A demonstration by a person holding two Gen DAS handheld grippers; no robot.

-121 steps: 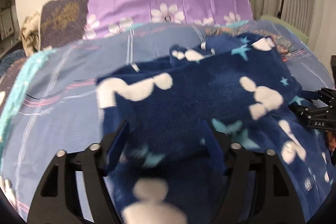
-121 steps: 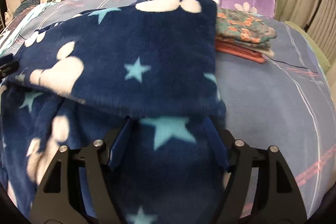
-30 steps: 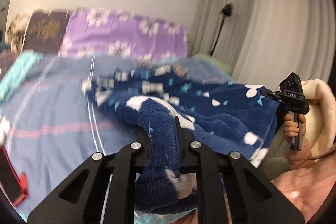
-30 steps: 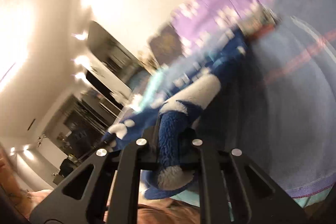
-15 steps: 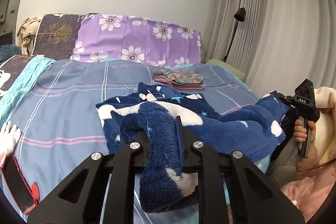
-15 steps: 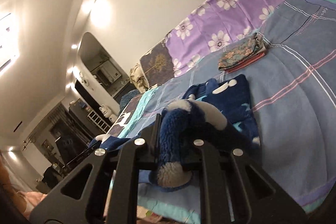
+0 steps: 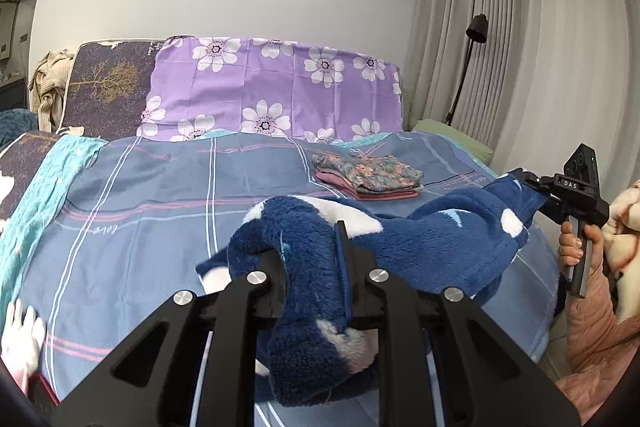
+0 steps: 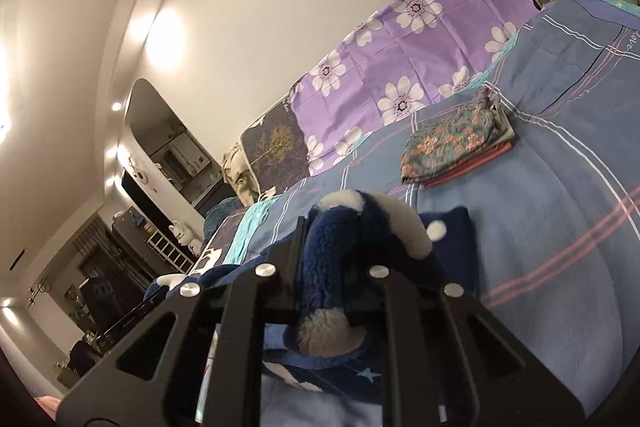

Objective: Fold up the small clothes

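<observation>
Both tongs [image 7: 312,263] clamped on fleece [image 7: 432,239].

One blue fleece garment [image 7: 432,239]; one folded clothes stack [image 7: 368,177]; two hand-held grippers: left [image 7: 312,259], right [image 8: 332,267].

- The navy fleece garment [image 7: 420,239], patterned with white blobs and pale blue stars, hung bunched between your two grips, sagging just above the bed [image 7: 160,187].
- One thick fold ran through each pair of jaws.
- Your folded floral clothes [image 7: 366,173] lay stacked farther back.
</observation>
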